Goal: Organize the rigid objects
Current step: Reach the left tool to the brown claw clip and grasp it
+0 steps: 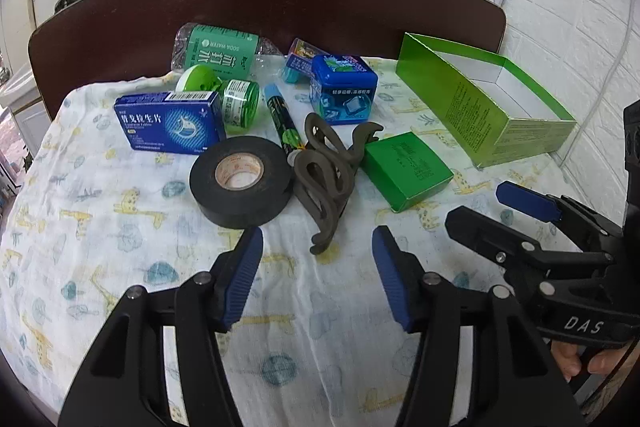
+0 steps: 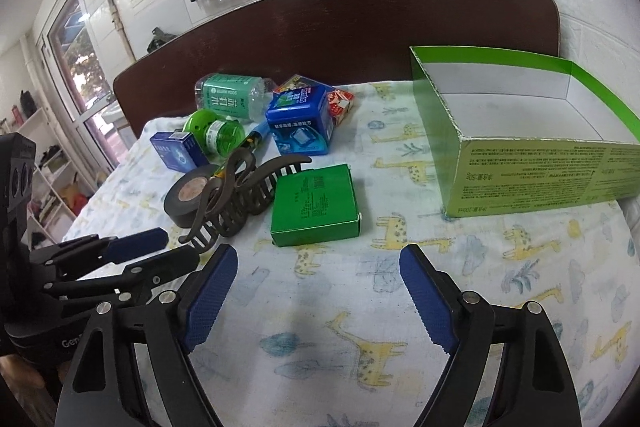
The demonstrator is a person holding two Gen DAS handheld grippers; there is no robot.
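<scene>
Hair claw (image 1: 326, 175) beside tape roll (image 1: 240, 179); left hand-held gripper (image 1: 318, 255) open, empty.

Both wrist views slant down, near; share green box (image 1: 404, 169).

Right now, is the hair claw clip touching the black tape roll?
Touching: the left wrist view shows the hair claw clip pressed against the black tape roll's side.
</scene>
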